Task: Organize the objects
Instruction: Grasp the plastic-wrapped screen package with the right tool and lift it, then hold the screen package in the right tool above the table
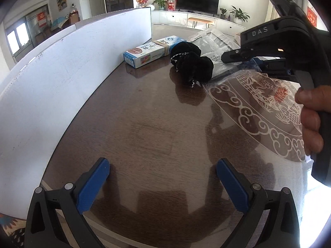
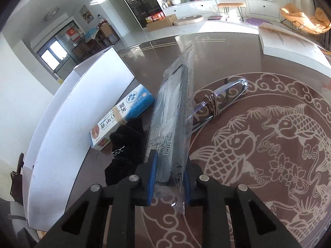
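Here, dark table [image 2: 238, 66] under both grippers, white board [image 1: 62, 86] standing to the left gripper's left. Right gripper [image 2: 170, 177] clenched on 1 plastic-wrapped packet [image 2: 171, 111], which sticks out straight ahead of its fingers, lifted above the table. Blue-and-white box [image 2: 124, 115] lies left of the packet; black cloth [image 2: 126, 144] just beside it, nearer. Left gripper [image 1: 163, 177] released, 2 blue pads [image 1: 93, 184] wide apart, over bare wood, box and cloth far ahead.

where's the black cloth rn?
On the table, left of centre in the right wrist view: the black cloth lies between the blue box and the plastic-wrapped pack clamped in the right gripper.
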`<state>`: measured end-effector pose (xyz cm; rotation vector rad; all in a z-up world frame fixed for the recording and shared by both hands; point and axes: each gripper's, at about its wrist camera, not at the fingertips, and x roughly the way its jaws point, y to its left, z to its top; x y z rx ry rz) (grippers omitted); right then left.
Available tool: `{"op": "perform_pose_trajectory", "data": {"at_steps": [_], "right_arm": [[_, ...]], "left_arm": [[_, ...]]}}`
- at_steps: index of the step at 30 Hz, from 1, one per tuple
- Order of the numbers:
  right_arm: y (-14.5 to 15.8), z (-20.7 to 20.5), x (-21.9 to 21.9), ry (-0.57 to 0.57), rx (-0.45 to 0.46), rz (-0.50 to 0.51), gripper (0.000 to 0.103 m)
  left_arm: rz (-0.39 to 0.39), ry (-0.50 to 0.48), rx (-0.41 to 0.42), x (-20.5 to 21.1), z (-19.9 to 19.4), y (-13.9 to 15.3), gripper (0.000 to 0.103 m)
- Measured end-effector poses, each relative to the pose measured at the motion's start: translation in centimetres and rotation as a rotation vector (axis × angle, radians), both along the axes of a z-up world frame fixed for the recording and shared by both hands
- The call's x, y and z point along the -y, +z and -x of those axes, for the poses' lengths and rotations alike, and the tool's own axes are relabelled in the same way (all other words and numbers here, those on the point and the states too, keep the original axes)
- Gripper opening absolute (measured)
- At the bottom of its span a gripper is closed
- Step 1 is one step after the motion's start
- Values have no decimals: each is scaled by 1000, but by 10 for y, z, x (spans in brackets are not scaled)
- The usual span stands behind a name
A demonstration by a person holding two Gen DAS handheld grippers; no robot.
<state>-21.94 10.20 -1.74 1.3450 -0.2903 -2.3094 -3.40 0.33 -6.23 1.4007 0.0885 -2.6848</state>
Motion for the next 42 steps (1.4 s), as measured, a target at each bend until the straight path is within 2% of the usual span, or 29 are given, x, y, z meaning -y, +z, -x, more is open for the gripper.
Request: {"op": "perform_pose_trajectory", "data": {"at_steps": [3, 7, 10, 11, 13, 14, 15, 17, 19, 24, 27, 31, 37, 42], "right_arm": [[-2, -41, -27, -14, 28, 76, 18], [-15, -98, -84, -78, 81, 176, 18], [-20, -139, -118, -121, 97, 186, 26], [-19, -151, -123, -125, 84, 131, 33], [-12, -169, -125, -117, 40, 18, 60], [-8, -174, -125, -118, 19, -21, 88], [-4, -178, -123, -125, -2, -61, 100], [4, -180, -117, -128, -51, -109, 100], [7, -168, -114, -130, -52, -152, 100], [-10, -137, -106, -128, 3, -226, 100], [-23, -128, -89, -95, -3, -312, 102], [-31, -133, -74, -77, -60, -415, 103], [-32, -144, -80, -76, -134, -392, 103], [-31, -145, -78, -82, -143, -390, 103]], "left_arm": [[0, 0, 0, 0, 0, 0, 103], [0, 0, 0, 0, 0, 0, 103], [0, 0, 0, 0, 0, 0, 103], [2, 0, -1, 0, 0, 0, 103], [1, 0, -1, 0, 2, -1, 103], [1, 0, -1, 0, 2, -1, 103], [1, 0, -1, 0, 2, -1, 103], [1, 0, -1, 0, 2, -1, 103], [1, 0, -1, 0, 2, -1, 103], [1, 0, -1, 0, 2, -1, 103], [1, 0, -2, 0, 2, -1, 103], [1, 0, -2, 0, 2, -1, 103], [1, 1, -2, 0, 2, -1, 103], [1, 1, -2, 0, 2, -1, 103]]}}
